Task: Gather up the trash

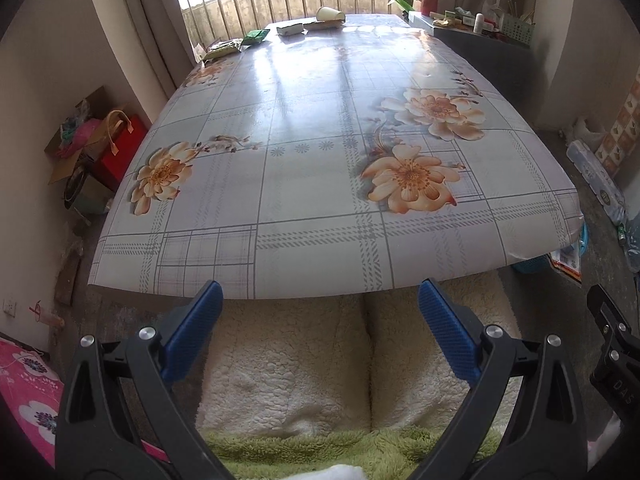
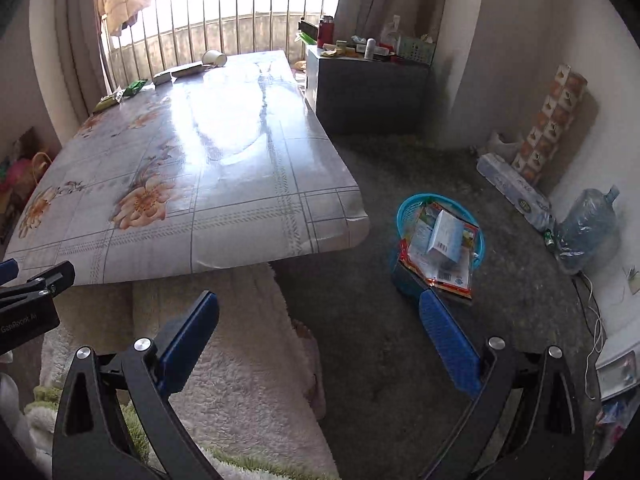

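Left wrist view: the left gripper (image 1: pixel 320 300) hangs wide and empty at the near table (image 1: pixel 320 208) edge; the paper cup (image 1: pixel 330 13) and wrappers (image 1: pixel 256 36) lie far across, so lean in.

Right wrist view: the right gripper (image 2: pixel 318 312), wide and empty, hovers near the basket (image 2: pixel 404 210) on the floor; carry trash there.

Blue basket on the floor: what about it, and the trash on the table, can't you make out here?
- Blue basket, right wrist view: its inside is hidden by the packets and box piled in it; left wrist view, the table covers all but a sliver.
- Wrappers at the table's far end: too small to read.
- Paper cup: whether anything is inside, glare and smallness hide it.
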`<state>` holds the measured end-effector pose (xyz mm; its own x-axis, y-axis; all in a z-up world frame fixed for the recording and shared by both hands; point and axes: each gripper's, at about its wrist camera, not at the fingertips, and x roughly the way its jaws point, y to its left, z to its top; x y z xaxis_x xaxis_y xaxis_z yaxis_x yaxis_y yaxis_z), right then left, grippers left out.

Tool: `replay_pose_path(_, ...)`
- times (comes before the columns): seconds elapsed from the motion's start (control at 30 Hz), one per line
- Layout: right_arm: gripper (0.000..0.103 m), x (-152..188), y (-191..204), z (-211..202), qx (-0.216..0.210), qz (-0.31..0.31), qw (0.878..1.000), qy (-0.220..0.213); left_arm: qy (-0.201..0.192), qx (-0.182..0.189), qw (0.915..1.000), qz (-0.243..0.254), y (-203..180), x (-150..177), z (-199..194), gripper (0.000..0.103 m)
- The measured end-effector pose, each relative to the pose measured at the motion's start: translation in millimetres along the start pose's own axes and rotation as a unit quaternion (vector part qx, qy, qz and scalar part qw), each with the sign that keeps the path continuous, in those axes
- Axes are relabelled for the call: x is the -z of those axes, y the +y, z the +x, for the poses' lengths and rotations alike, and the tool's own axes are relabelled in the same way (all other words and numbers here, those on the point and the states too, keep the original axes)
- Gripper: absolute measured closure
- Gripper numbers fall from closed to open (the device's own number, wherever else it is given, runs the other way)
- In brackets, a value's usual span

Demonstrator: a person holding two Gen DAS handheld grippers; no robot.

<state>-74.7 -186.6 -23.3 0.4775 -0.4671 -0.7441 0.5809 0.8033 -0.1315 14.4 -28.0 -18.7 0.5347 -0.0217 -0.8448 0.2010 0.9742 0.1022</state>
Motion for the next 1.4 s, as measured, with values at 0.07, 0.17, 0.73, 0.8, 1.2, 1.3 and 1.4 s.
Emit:
replay_pose_path(0.07, 0.006, -0.6, -4.0, 0.9, 0.002, 0.005, 1.000, 0.000, 0.003, -0.003, 1.0000, -0.008, 2.4, -0.8, 0.8, 0.009)
replay_pose_path(0.17, 0.006, -1.2, -8.1, 1.2, 0.003, 0.011, 1.000, -0.001, 0.007, -0.007, 0.9998, -0.017, 3.6, -2.2, 2.8, 0.009)
replay_pose_path(0.73, 0.006, -3.5, -21.5, -0.6, 0.010, 0.024, 1.000, -0.008, 0.007, 0.009, 0.9997, -0.023, -4.8, -6.0, -2.4, 0.009)
replay_pose_path(0.8, 0.006, -3.6, -22.3, -0.9, 0.010, 0.024, 1.000, -0.008, 0.007, 0.023, 0.9995, -0.019, -10.8, -7.6, -4.4, 0.009)
replay_pose_path(1.2, 0.006, -7.0, -37.1, -7.3, 0.028, 0.034, 0.999, -0.020, -0.023, 0.044, 0.9987, 0.013, -39.9, -11.5, -20.3, 0.009)
replay_pose_path(1.3, 0.006, -8.3, -39.6, -7.4, 0.031, 0.036, 0.999, -0.021, -0.024, 0.044, 0.9987, 0.011, -39.5, -11.9, -20.9, 0.009)
replay_pose_path(1.4, 0.006, -8.8, -41.5, -8.5, 0.034, 0.037, 0.998, -0.023, -0.023, 0.045, 0.9987, 0.009, -38.6, -12.2, -21.0, 0.009)
